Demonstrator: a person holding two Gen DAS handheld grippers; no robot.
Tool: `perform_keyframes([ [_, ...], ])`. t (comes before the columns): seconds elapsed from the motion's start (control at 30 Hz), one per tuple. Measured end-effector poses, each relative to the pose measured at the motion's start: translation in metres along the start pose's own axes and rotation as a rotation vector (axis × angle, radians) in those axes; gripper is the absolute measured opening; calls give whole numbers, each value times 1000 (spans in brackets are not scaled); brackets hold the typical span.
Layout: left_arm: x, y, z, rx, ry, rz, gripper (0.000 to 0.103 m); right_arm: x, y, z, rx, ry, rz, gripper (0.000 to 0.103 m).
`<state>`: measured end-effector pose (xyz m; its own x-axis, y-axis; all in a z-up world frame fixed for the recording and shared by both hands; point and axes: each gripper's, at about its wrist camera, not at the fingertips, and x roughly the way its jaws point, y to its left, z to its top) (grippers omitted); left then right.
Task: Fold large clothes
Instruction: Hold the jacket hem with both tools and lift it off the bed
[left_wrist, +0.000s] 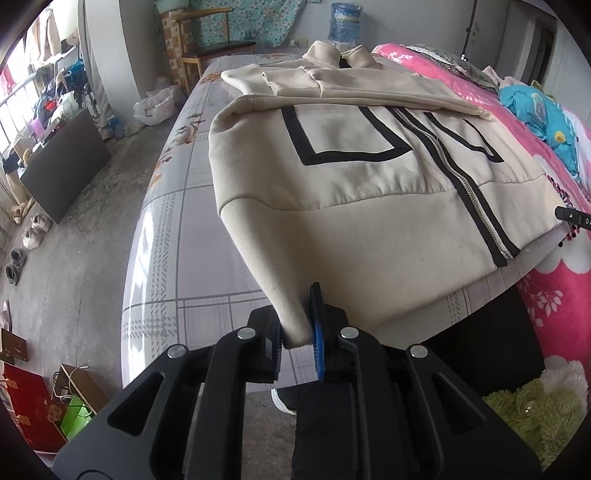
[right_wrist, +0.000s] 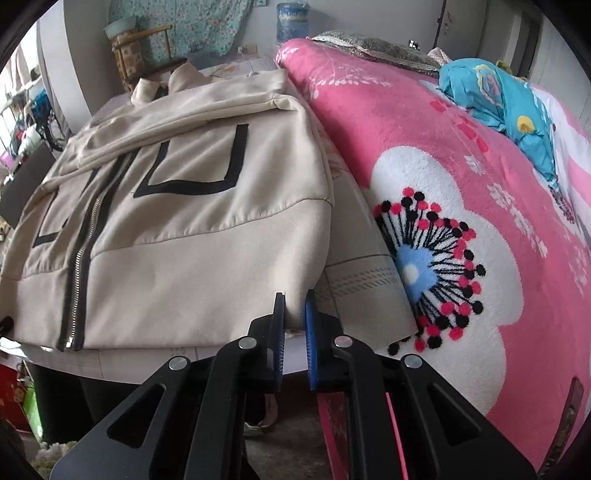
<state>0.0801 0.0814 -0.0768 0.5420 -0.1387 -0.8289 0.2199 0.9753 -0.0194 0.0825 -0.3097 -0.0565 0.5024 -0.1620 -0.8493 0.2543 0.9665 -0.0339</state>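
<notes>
A beige zip-up jacket (left_wrist: 354, 206) with black trim and a central zipper lies front up on the table, both sleeves folded across its chest. My left gripper (left_wrist: 297, 332) is shut on the jacket's bottom-left hem corner. The jacket also shows in the right wrist view (right_wrist: 184, 229). My right gripper (right_wrist: 295, 314) is shut on its bottom-right hem corner, at the table's near edge. The right gripper's tip shows at the far right of the left wrist view (left_wrist: 574, 216).
The table (left_wrist: 173, 236) has a checked plastic cover. A pink floral blanket (right_wrist: 461, 221) covers a bed right beside the jacket, with a blue bundle (right_wrist: 495, 99) on it. Shoes, boxes and bags lie on the floor (left_wrist: 74, 288) at left. A wooden chair (left_wrist: 214, 40) stands behind the table.
</notes>
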Motion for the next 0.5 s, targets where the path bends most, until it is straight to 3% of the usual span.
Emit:
perform_keyframes([
  [0.23,-14,-13,4,28,-39,58,5,-5,-14,0,27,-15,89,10],
  [0.5,-34,-6,20,-127,-74,2,5,-20,-32,14,56,-64,230,10],
])
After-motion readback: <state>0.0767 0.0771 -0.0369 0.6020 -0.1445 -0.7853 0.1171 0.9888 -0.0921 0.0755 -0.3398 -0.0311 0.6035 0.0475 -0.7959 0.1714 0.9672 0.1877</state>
